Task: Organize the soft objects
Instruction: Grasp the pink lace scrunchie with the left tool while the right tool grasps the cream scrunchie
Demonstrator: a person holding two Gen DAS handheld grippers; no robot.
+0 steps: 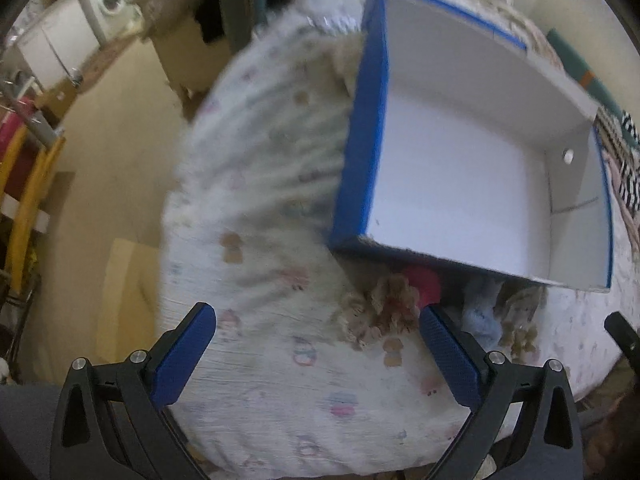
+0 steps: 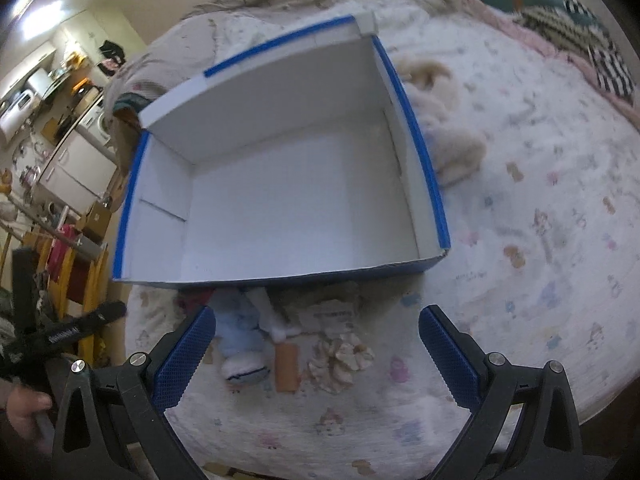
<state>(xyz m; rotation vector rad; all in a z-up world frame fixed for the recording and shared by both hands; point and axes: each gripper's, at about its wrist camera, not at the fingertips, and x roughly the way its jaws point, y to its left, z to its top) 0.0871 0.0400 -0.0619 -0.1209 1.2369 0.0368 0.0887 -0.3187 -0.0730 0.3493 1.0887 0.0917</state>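
Note:
An empty blue box with a white inside [image 2: 296,200] sits on a bed with a printed sheet [image 2: 540,240]; it also shows in the left wrist view [image 1: 460,184]. Soft items lie in front of the box: a light blue plush [image 2: 240,340], a cream scrunchie [image 2: 340,360], an orange-brown piece [image 2: 286,366] and a red item [image 1: 424,282]. A beige scrunchie [image 1: 384,308] and the blue plush [image 1: 480,316] show in the left wrist view. My right gripper [image 2: 318,354] is open above these items. My left gripper [image 1: 318,356] is open over the sheet, left of them.
A beige fluffy plush [image 2: 444,128] lies right of the box. A black-and-white patterned cloth [image 2: 600,60] lies at the bed's far right. The bed edge drops to the floor [image 1: 108,128] on the left, with a yellow rack [image 1: 28,184] and a washing machine [image 1: 108,4] beyond.

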